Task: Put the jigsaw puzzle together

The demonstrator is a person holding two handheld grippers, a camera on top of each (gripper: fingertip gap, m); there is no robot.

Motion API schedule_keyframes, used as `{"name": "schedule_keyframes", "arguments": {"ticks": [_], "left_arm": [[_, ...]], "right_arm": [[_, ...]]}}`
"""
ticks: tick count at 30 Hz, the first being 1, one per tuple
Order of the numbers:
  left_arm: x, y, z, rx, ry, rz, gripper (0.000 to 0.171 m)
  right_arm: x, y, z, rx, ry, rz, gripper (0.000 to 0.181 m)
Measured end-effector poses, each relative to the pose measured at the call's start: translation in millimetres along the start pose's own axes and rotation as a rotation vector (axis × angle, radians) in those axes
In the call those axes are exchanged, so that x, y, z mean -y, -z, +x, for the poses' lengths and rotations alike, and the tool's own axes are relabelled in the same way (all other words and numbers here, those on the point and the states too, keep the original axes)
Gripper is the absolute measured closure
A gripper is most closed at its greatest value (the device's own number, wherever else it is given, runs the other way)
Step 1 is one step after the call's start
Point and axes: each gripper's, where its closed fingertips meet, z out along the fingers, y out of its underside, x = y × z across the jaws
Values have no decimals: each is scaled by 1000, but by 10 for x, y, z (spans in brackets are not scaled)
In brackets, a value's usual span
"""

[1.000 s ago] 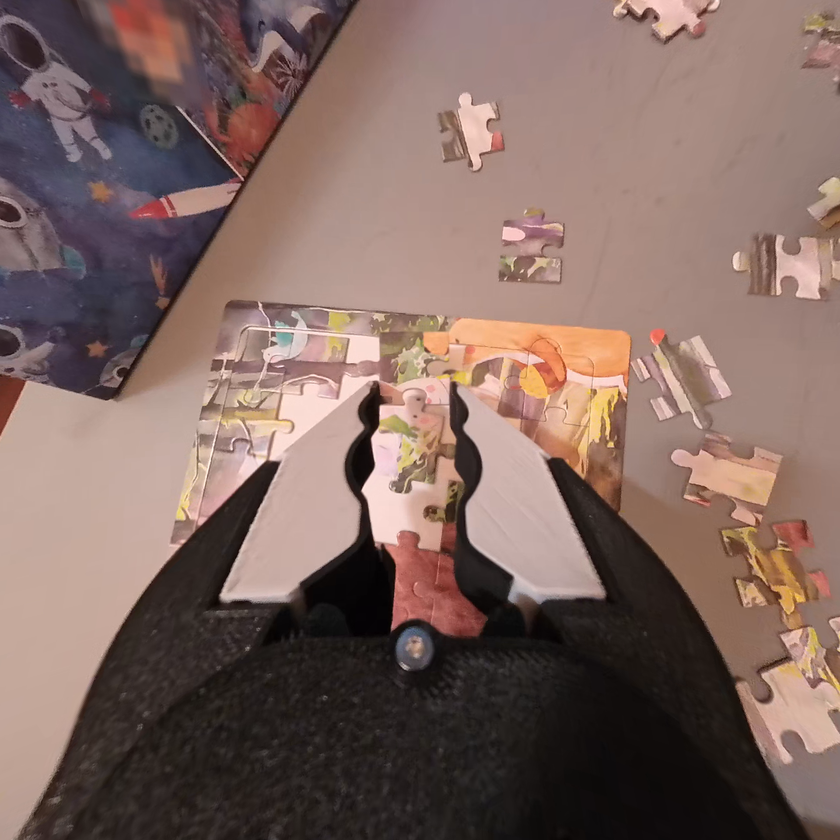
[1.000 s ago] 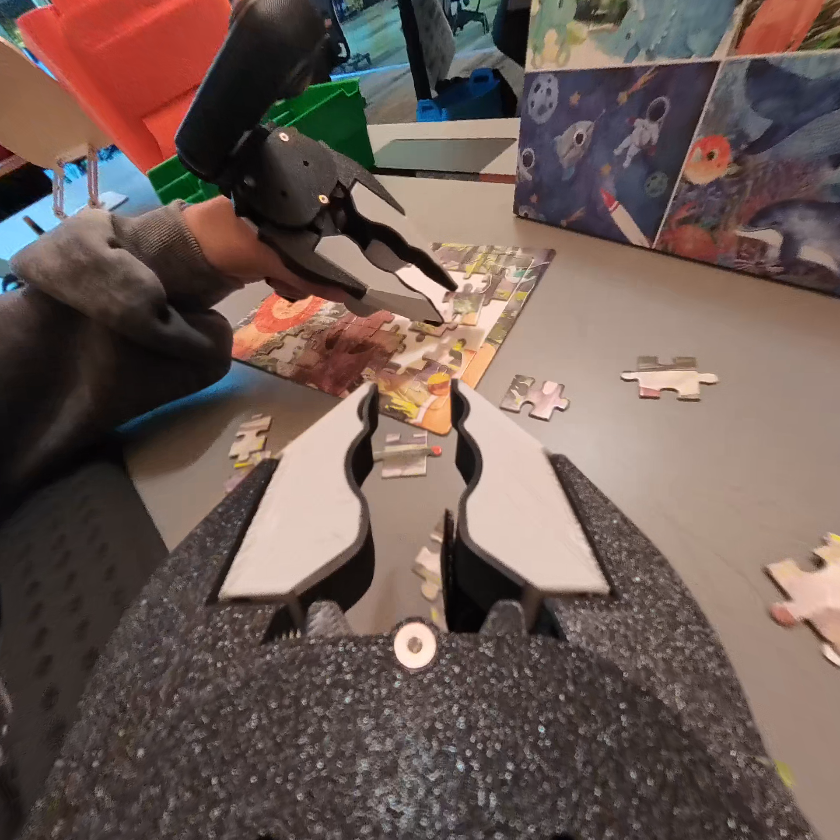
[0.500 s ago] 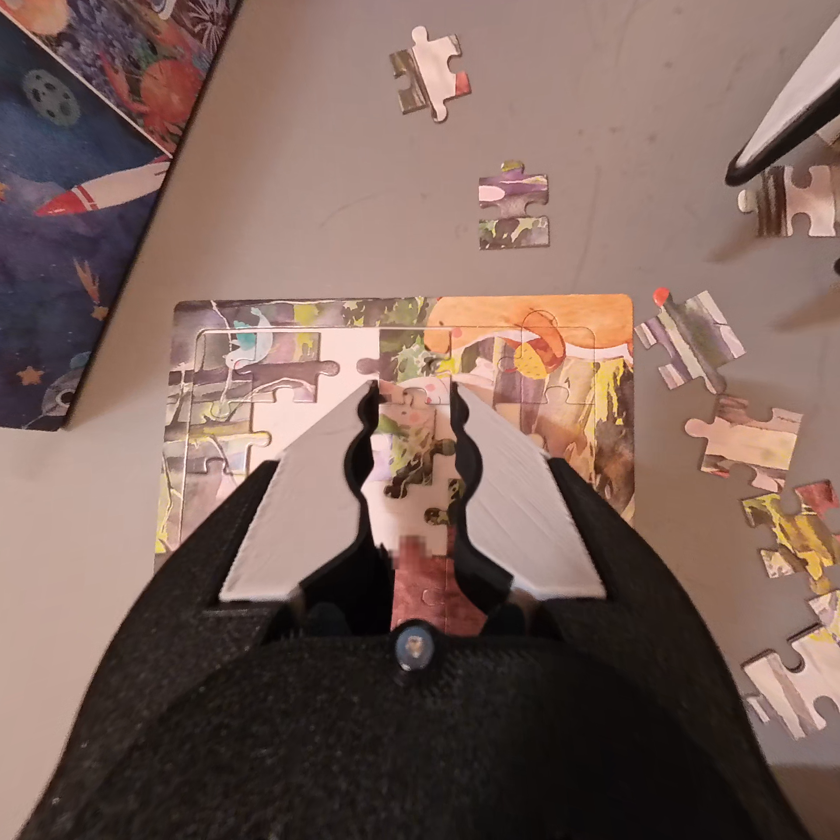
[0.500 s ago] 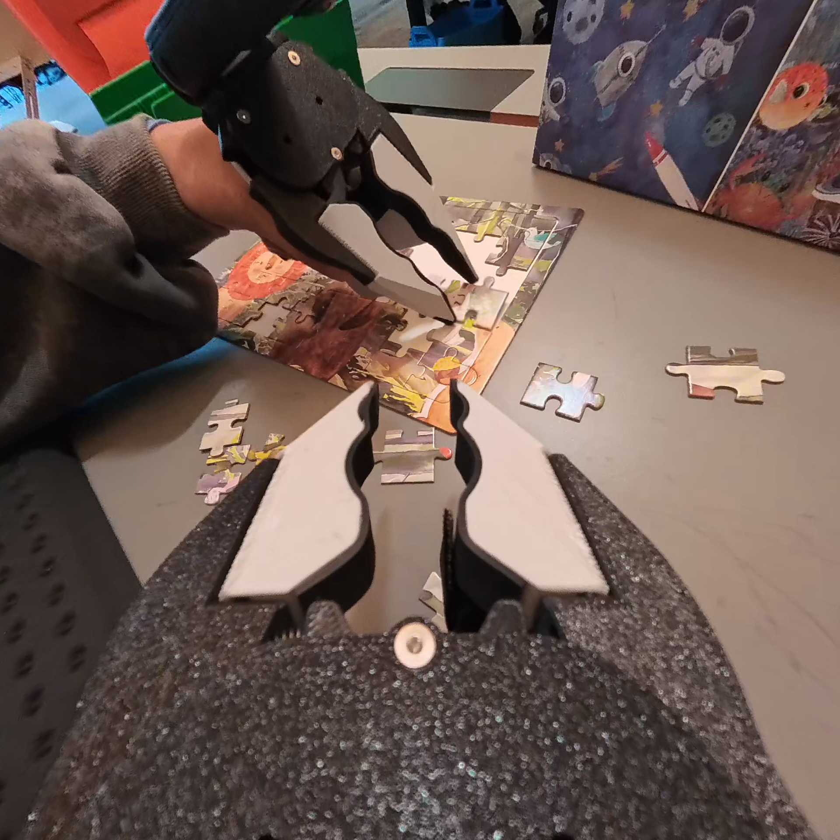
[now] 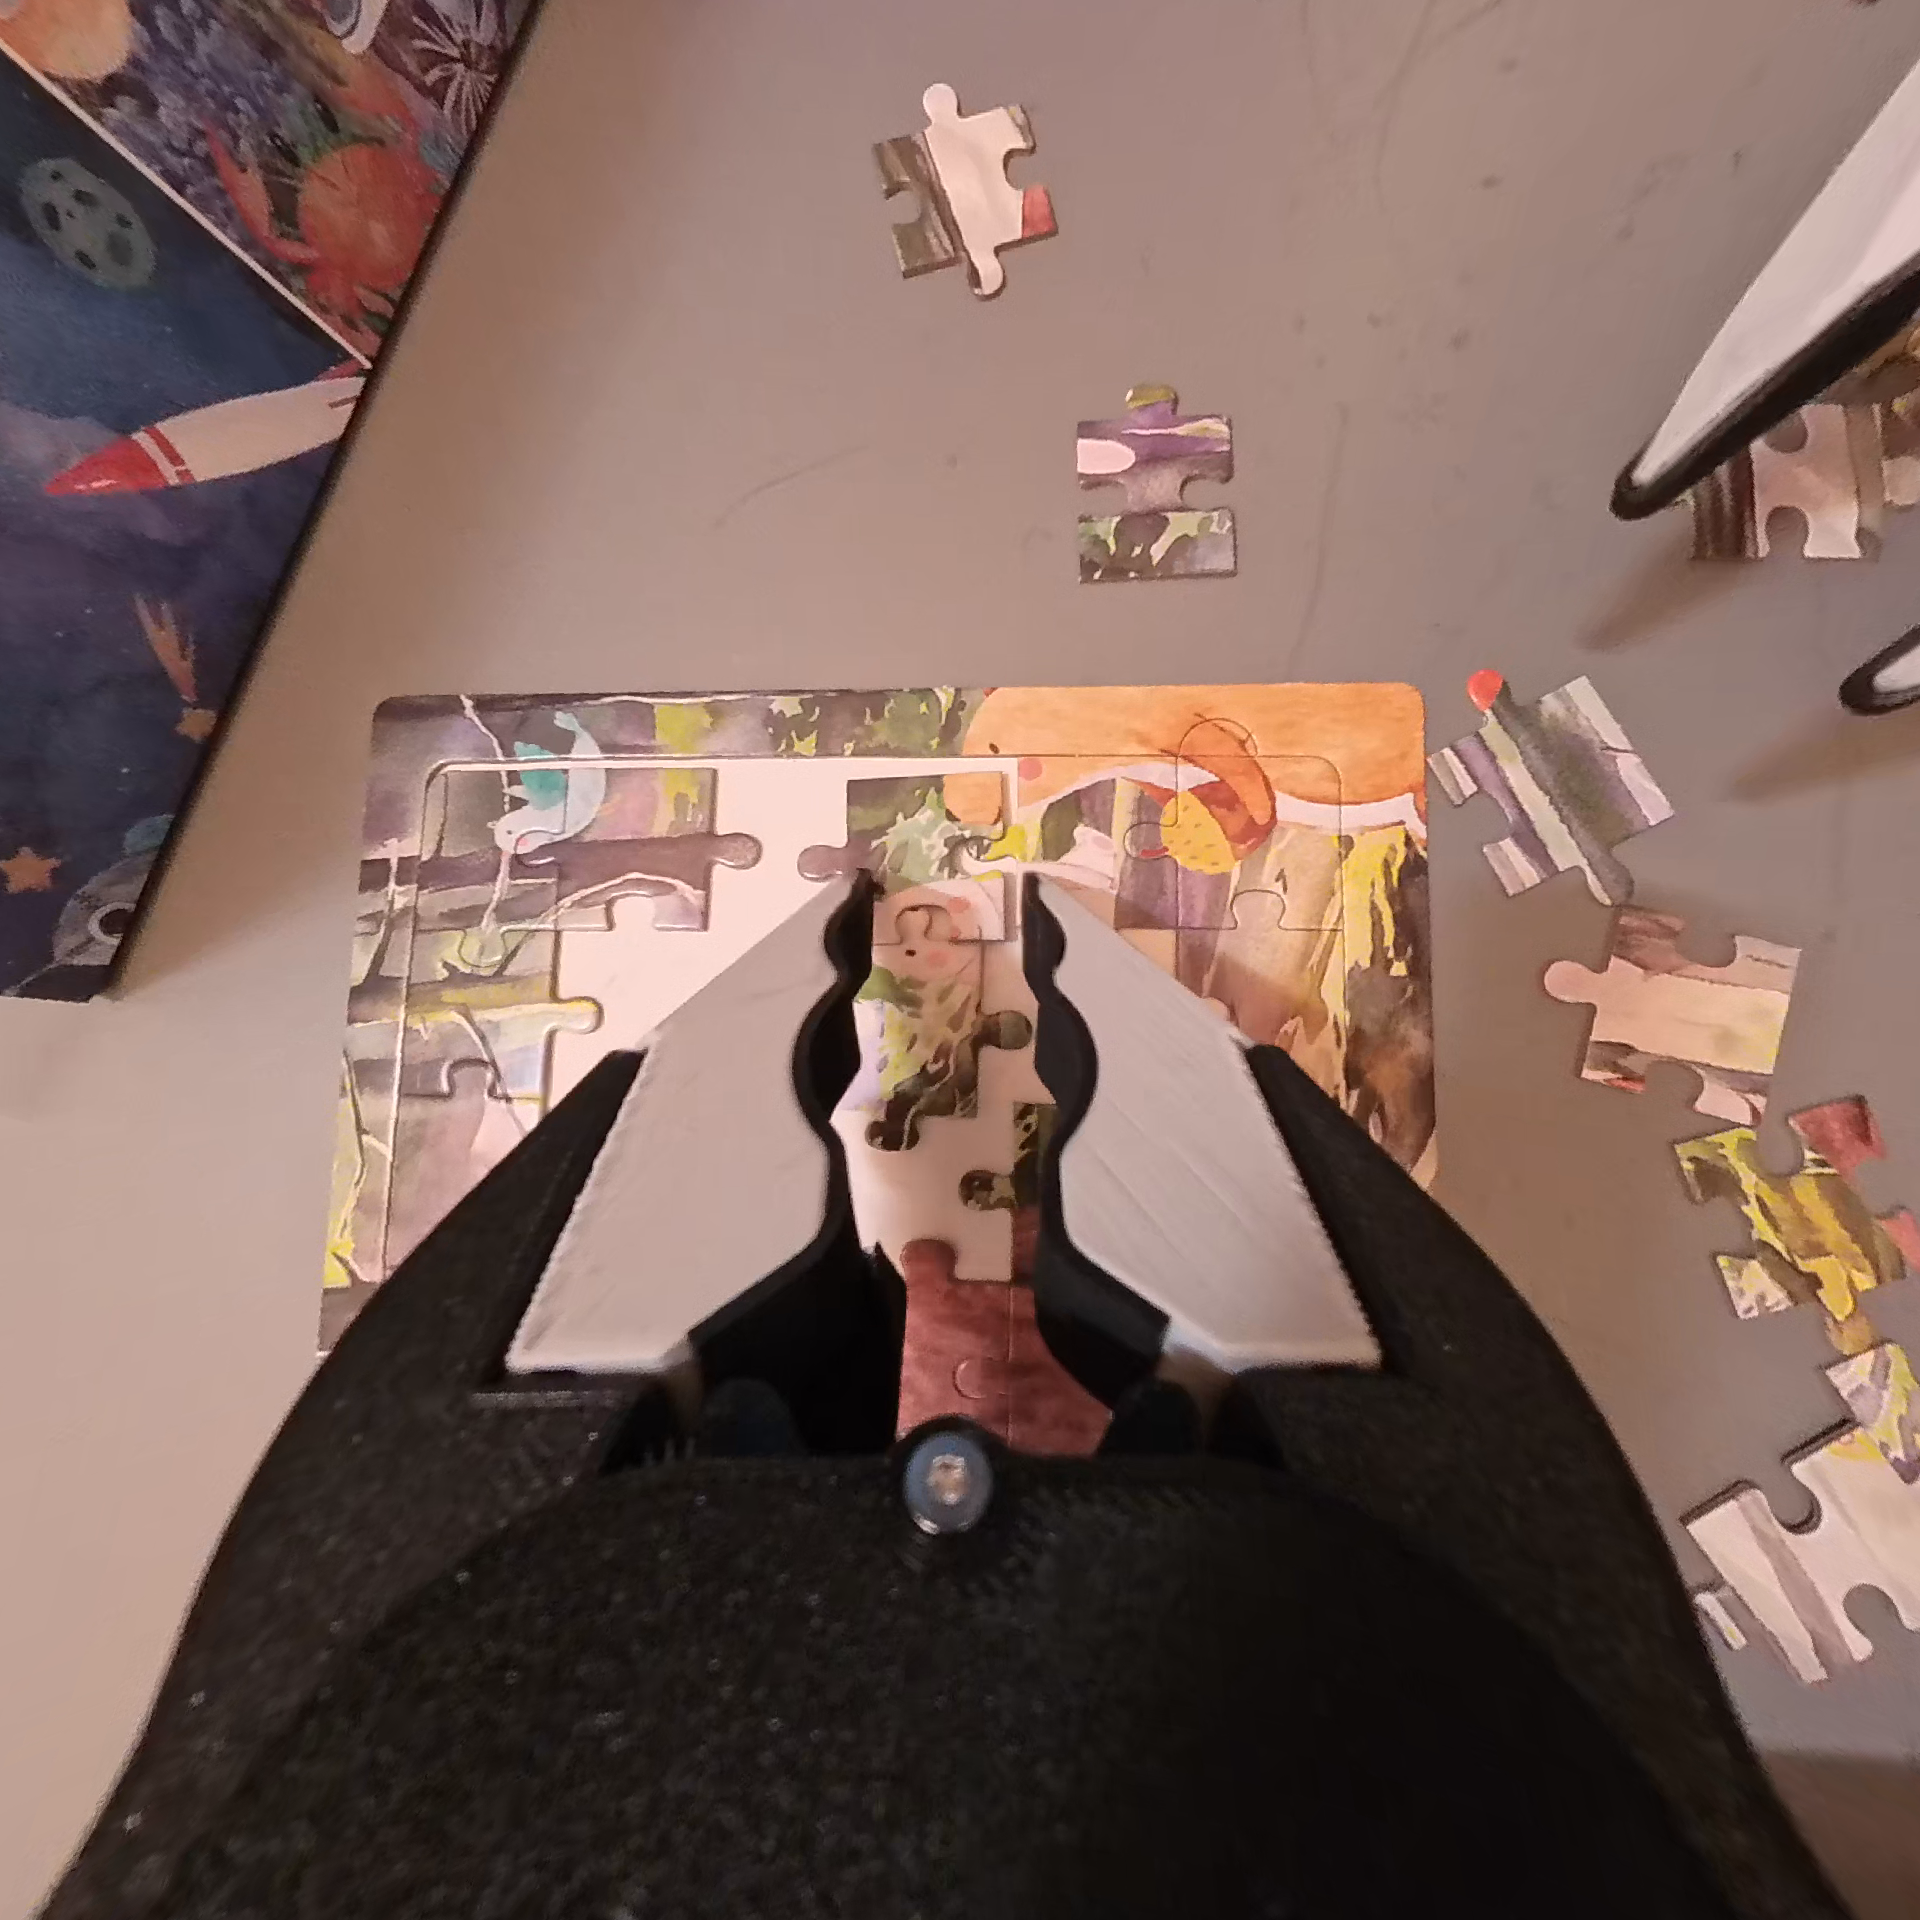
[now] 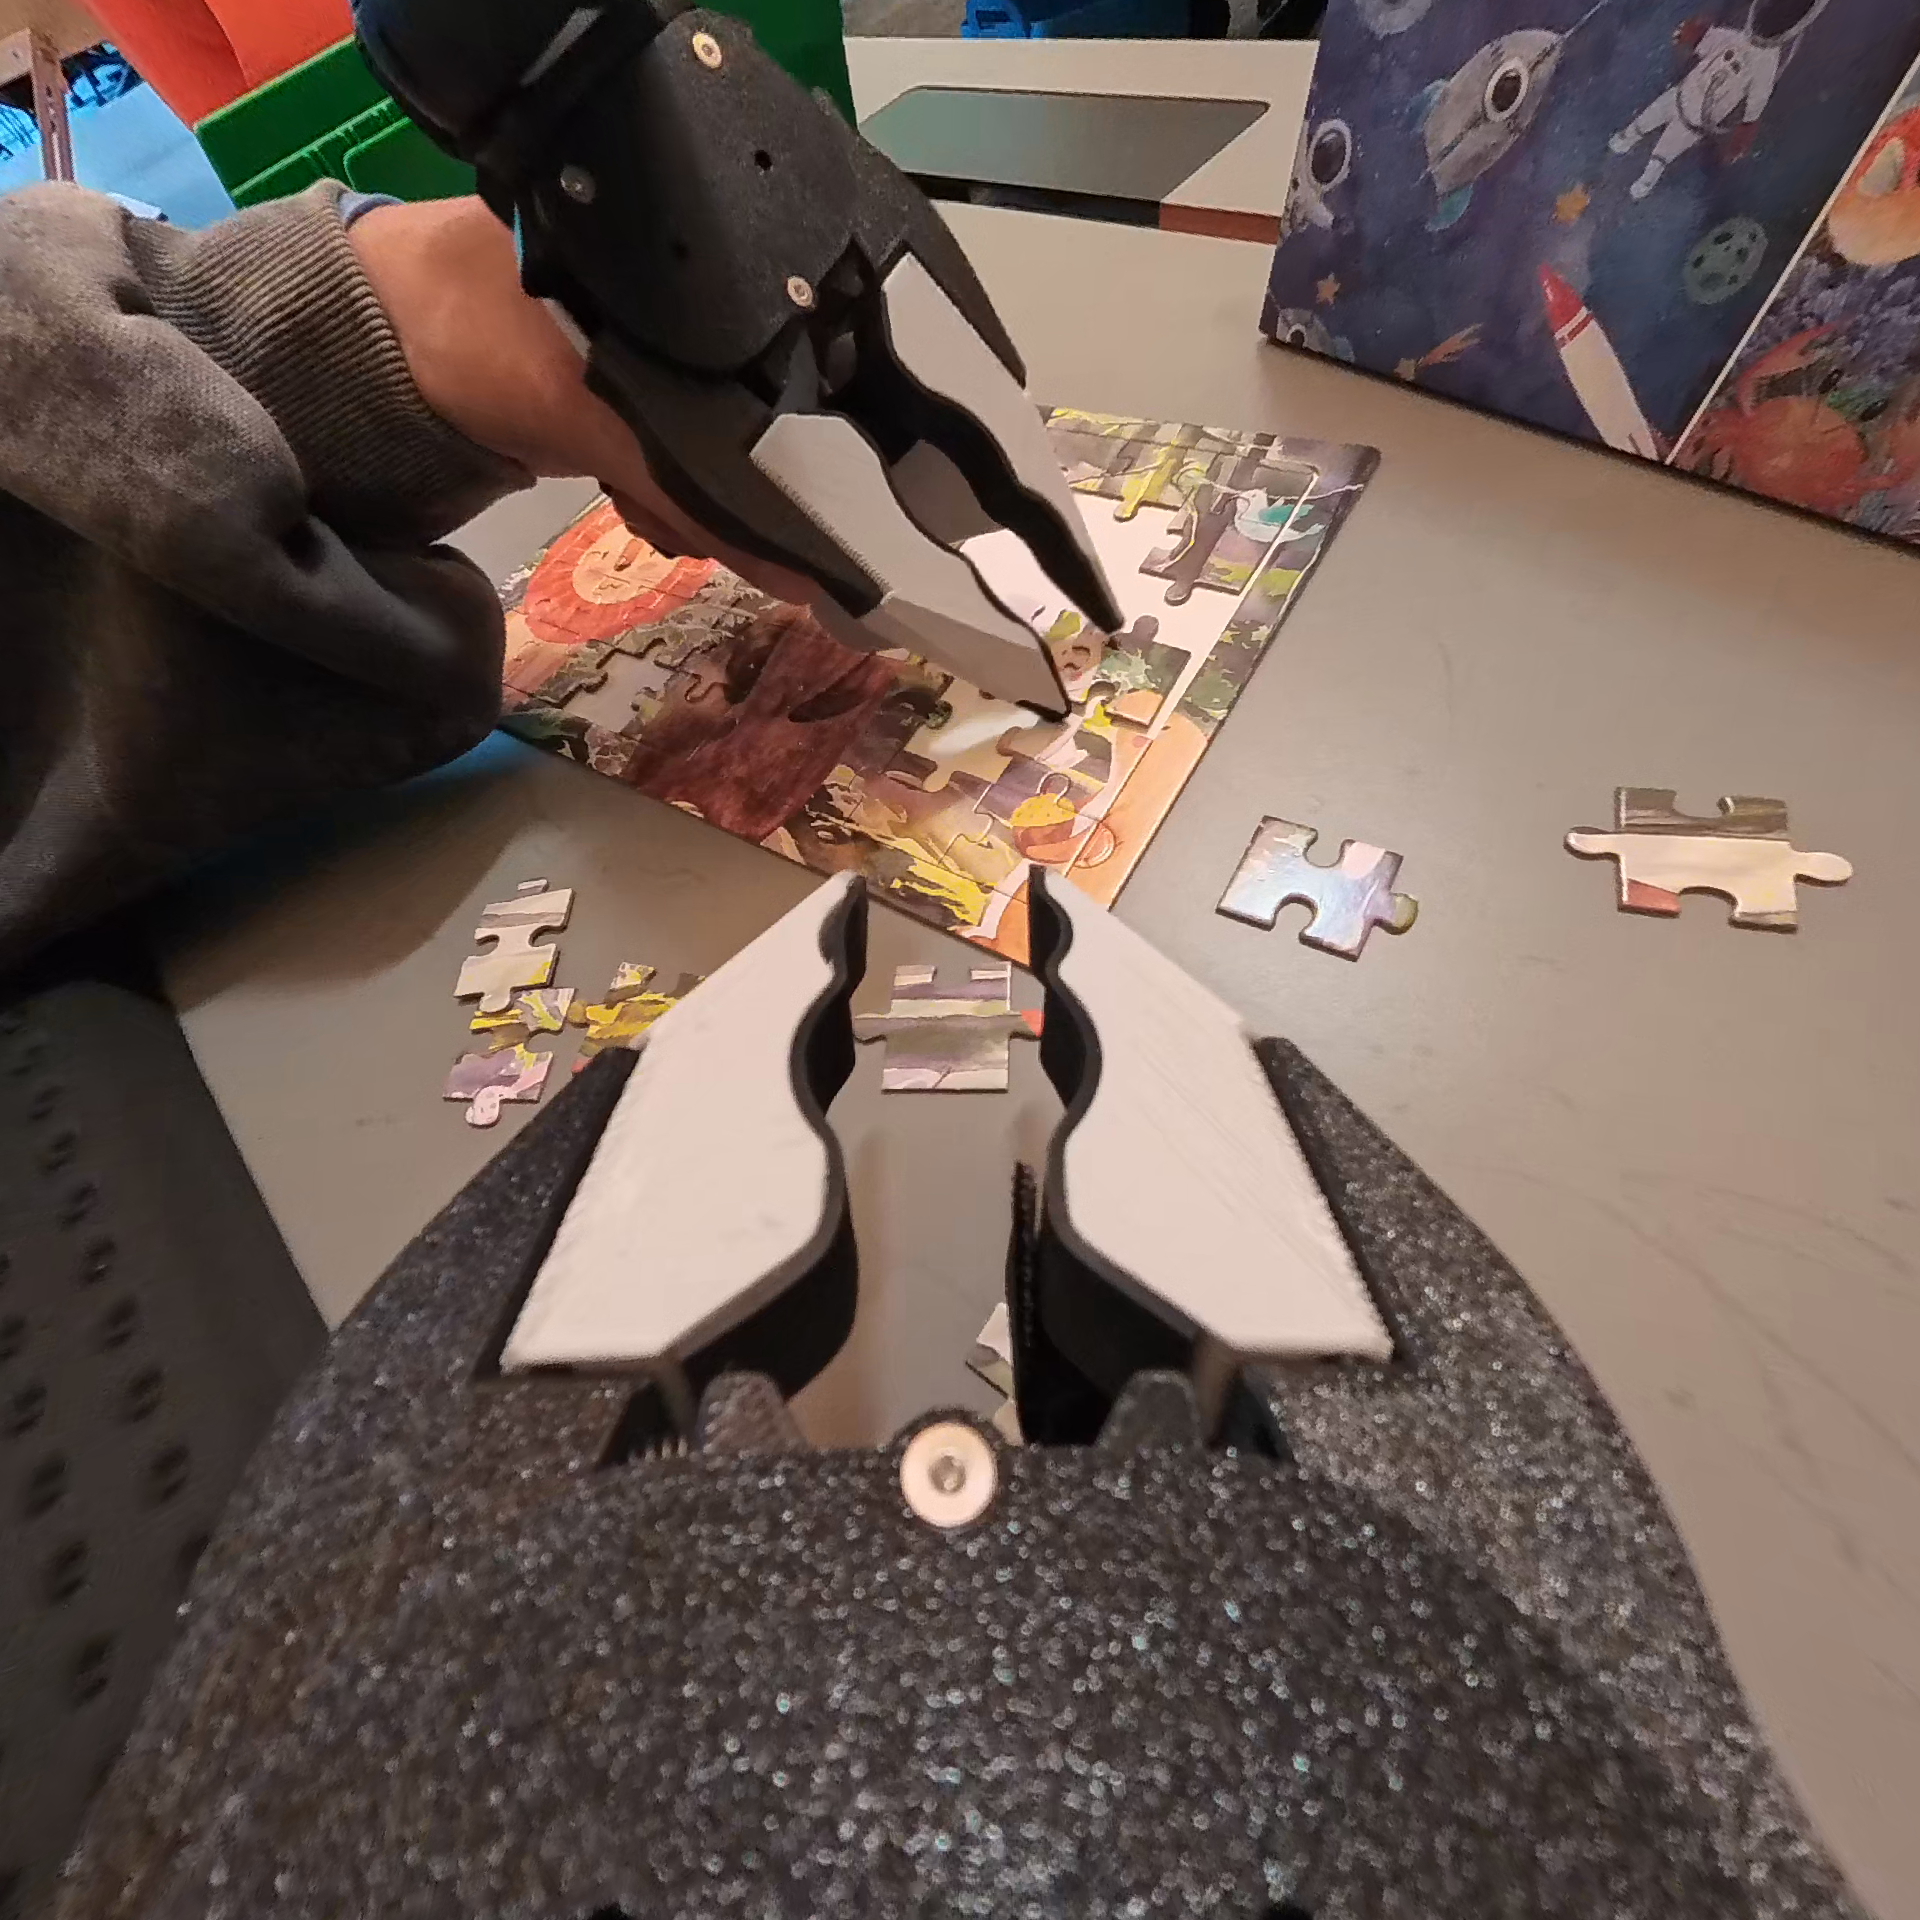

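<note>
Over the last second our left gripper has sunk toward the rectangular cardboard puzzle tray on the grey table, and the frame has slid so the tray now fills the middle of the left wrist view. The small pale piece with a pink-cheeked face sits between its tips, which are apart; from the right wrist view the left gripper tips look to be touching the tray there, though we cannot tell whether they press the piece or merely hover. We judge that piece is being seated, not carried.

Our right gripper has moved closer to the table, jaws apart and empty, with a grey-striped loose piece lying between its fingers in the centre of the frame: likely the next pick.

The tray holds the brown, orange and green sections already joined, with white bare gaps left at its upper middle and centre. Other loose pieces lie along the right edge. A dark blue space-themed box stands at upper right.
</note>
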Motion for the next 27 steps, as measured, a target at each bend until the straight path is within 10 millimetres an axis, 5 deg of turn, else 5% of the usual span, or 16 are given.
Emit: {"name": "schedule_keyframes", "arguments": {"ticks": [5,12,27], "left_arm": [[10,19,-26,-2,15,15,145],[-1,62,-129,21,58,27,171],[68,24,-75,45,0,13,171]], "right_arm": [[-21,-12,-10,5,1,-11,150],[-37,-20,-9,7,0,-19,150],[-47,-21,-6,4,5,-24,151]]}}
